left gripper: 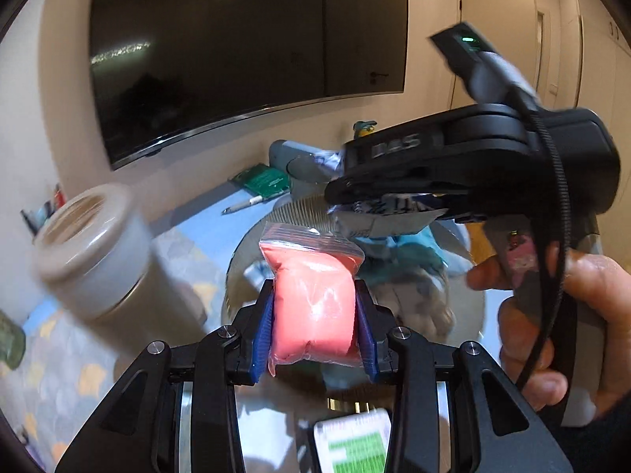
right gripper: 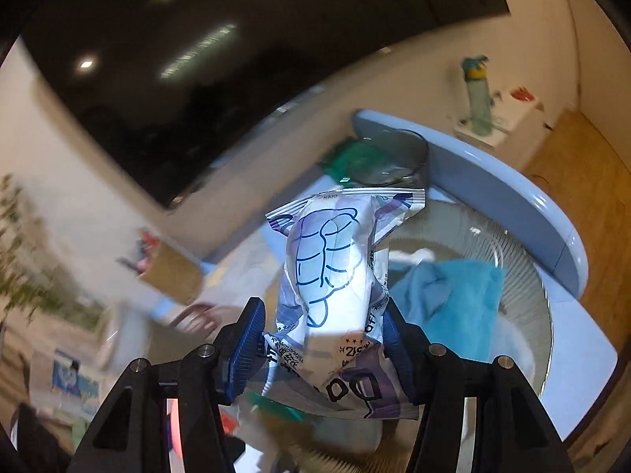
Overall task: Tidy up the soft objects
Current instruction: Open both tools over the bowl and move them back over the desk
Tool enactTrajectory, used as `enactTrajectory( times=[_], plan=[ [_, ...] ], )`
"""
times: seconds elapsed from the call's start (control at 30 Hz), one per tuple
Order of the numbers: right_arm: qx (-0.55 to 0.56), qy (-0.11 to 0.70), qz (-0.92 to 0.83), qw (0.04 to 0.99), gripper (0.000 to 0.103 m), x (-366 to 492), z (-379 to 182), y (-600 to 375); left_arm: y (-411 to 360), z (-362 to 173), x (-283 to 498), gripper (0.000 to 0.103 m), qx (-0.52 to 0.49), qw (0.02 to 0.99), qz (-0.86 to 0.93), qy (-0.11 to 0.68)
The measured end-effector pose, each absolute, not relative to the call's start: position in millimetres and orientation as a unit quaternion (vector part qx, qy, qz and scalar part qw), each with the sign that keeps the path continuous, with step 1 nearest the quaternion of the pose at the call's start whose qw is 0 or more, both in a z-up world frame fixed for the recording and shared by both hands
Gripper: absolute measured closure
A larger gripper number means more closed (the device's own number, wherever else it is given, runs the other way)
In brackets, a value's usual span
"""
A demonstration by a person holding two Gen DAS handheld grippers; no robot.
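Note:
My left gripper [left gripper: 315,315] is shut on a clear zip bag of pink soft stuff [left gripper: 313,295], held above a round clear basket [left gripper: 236,260]. My right gripper [right gripper: 323,335] is shut on a white and purple printed packet [right gripper: 335,276], held over the same basket [right gripper: 524,260]. In the left wrist view the right gripper [left gripper: 398,197] hangs just beyond and to the right of the pink bag, with the packet [left gripper: 390,213] in its jaws. A teal cloth [right gripper: 453,295] lies inside the basket.
A grey cylindrical jar [left gripper: 90,252] stands at the left on the patterned blue tablecloth [left gripper: 59,374]. A green booklet [left gripper: 264,181] and a pen [left gripper: 246,205] lie behind the basket. A dark TV [left gripper: 236,51] hangs on the wall. A green-labelled packet [left gripper: 355,445] lies below my left gripper.

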State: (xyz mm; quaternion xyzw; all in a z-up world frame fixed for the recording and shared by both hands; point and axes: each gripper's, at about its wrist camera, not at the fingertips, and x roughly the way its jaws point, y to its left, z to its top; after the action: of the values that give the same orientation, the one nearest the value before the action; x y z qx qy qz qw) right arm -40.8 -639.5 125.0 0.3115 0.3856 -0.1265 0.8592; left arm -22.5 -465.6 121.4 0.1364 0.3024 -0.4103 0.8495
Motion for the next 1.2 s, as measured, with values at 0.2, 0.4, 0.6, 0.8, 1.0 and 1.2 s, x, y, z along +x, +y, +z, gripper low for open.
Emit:
enactTrajectory(
  times=[0.2,0.4,0.6,0.8,1.0,1.2],
  plan=[
    [0.315,0.423,-0.156,0.835,0.041,-10,103,-668,-488,107,-13,0.039,0.152,0.845,-0.421,0.291],
    [0.354,0.404,-0.138,0.832,0.037,-36,110,-681,-467,114,-25,0.037,0.127,0.83,-0.451,0.303],
    [0.358,0.379,-0.124,0.844,0.028,-81,133,-657,-396,151,-62,0.037,0.112,0.824,-0.485,0.269],
    [0.334,0.35,-0.09,0.871,0.019,-121,161,-610,-274,183,-75,0.037,0.076,0.856,-0.446,0.25],
    [0.296,0.333,-0.026,0.895,0.016,-132,185,-537,-156,191,-61,0.018,0.033,0.914,-0.334,0.229],
    [0.249,0.325,0.066,0.91,0.006,-119,200,-435,-37,173,-45,0.017,-0.045,0.942,-0.211,0.256]
  ],
)
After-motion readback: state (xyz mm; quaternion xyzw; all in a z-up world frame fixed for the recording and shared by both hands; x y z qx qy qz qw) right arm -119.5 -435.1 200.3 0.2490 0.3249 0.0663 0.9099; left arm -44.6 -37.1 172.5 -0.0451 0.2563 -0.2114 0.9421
